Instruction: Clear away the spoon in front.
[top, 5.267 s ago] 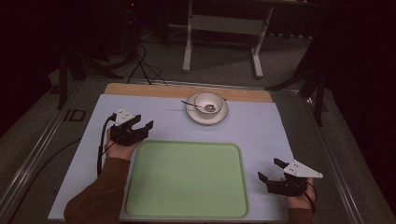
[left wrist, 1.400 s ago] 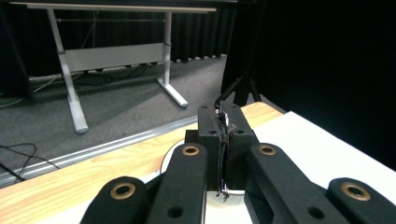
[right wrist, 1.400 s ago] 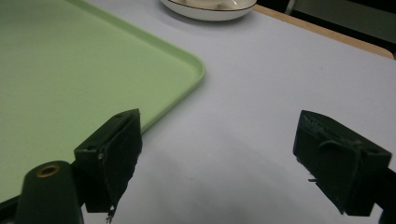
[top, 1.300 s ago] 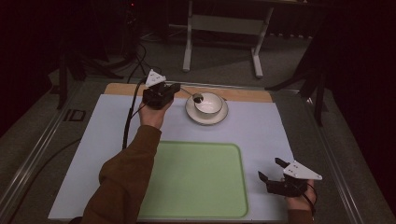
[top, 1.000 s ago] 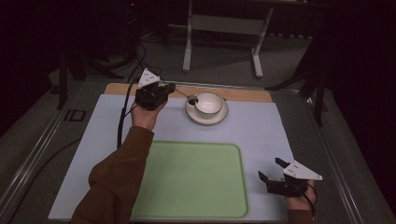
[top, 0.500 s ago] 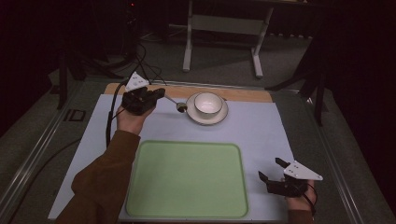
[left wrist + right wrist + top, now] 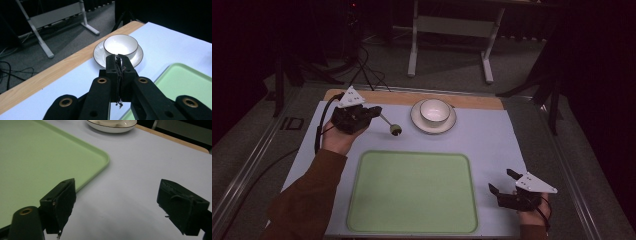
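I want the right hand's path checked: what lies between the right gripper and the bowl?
Bare pale mat only, in the high view, from right gripper to bowl; the green tray lies beside that line.

I see black two-jaw grippers, brass-ringed screws at the jaw pivots. Left gripper point(image 7: 374, 111) trails a black cable; grey triangular plates on top. Brown sleeve point(image 7: 307, 200) left of the green tray point(image 7: 412, 190).

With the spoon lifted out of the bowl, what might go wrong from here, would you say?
The left hand-held gripper pinches the spoon by the far end of its thin handle, so it might swivel or slip. Hanging over the bare mat, it could drop short of the green tray.
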`<move>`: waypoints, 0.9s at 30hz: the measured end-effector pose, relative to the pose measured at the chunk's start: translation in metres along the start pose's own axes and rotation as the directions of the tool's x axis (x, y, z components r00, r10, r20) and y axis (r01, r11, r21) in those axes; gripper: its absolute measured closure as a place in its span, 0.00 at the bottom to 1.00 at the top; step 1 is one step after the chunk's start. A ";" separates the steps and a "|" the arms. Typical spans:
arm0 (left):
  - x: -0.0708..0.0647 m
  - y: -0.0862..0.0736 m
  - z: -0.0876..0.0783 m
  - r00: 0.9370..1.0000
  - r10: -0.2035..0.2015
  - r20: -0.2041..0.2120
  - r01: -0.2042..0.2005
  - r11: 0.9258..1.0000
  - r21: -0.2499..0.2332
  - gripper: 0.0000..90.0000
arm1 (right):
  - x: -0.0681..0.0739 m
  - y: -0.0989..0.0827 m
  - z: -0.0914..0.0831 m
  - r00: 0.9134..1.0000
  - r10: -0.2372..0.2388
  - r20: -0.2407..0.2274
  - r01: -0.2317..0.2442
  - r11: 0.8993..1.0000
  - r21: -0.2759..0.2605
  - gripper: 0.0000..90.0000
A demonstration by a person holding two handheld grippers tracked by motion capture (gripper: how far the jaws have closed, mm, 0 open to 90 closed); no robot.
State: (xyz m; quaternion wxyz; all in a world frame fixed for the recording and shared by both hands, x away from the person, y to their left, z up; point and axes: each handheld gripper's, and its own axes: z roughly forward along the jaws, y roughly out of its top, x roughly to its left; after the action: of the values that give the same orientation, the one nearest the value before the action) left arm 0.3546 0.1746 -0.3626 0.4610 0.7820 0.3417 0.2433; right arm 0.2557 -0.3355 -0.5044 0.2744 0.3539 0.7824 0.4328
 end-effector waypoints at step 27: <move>0.018 -0.046 -0.029 0.995 -0.095 0.011 0.092 0.986 0.141 0.98 | 0.000 0.000 0.000 1.000 0.000 0.003 0.000 1.000 0.002 0.17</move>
State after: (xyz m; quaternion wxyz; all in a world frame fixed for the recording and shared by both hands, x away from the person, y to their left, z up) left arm 0.3322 0.2198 -0.3887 0.4187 0.7978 0.3901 0.1897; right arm 0.2558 -0.3358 -0.5043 0.2753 0.3546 0.7824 0.4317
